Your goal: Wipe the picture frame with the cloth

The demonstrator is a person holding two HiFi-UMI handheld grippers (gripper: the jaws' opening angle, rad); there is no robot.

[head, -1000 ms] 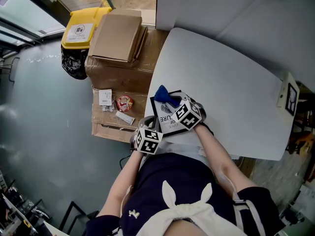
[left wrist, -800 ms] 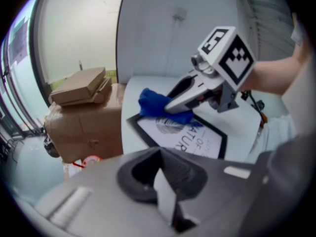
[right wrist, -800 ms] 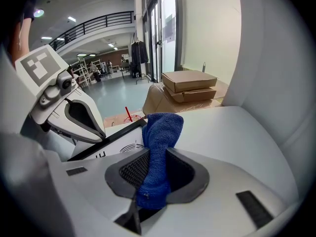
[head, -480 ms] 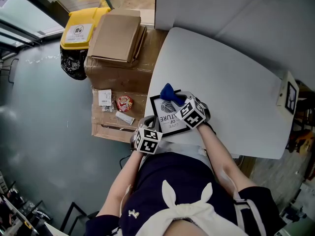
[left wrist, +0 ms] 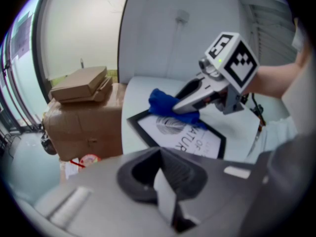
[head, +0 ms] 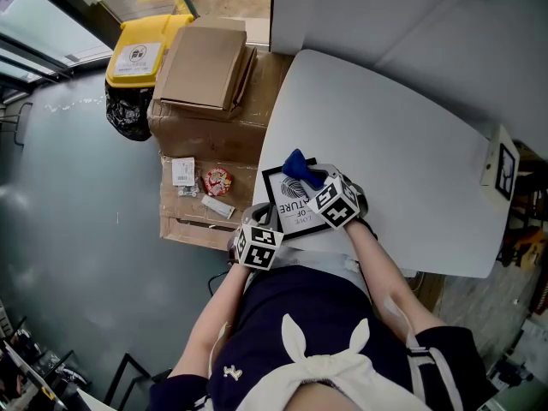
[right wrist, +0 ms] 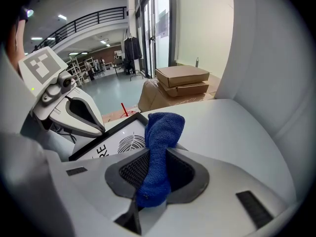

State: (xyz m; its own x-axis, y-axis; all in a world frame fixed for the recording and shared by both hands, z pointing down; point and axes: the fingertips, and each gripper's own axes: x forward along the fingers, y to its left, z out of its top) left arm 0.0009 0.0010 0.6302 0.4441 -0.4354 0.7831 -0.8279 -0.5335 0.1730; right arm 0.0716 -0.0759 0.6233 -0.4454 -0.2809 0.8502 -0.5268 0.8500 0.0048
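A black picture frame [head: 287,205] with a white leaf print lies at the near-left corner of the white table [head: 385,127]. My right gripper [head: 308,180] is shut on a blue cloth [head: 297,165] and presses it on the frame's far part. The cloth [right wrist: 163,132] stands bunched between those jaws, over the print [right wrist: 118,142]. My left gripper [head: 269,224] sits at the frame's near-left edge, jaws shut on it, with a thin white piece [left wrist: 165,191] between them. From the left gripper view the frame [left wrist: 182,139] lies ahead under the cloth [left wrist: 160,101].
Cardboard boxes [head: 205,67] are stacked left of the table, with a yellow bin [head: 141,50] behind them and small packets [head: 216,180] on a lower box. A second small frame [head: 503,168] stands at the table's right edge. The person's lap is just below the table.
The right gripper and the blue cloth have slid a little to the right across the frame. The left gripper and the frame have hardly moved.
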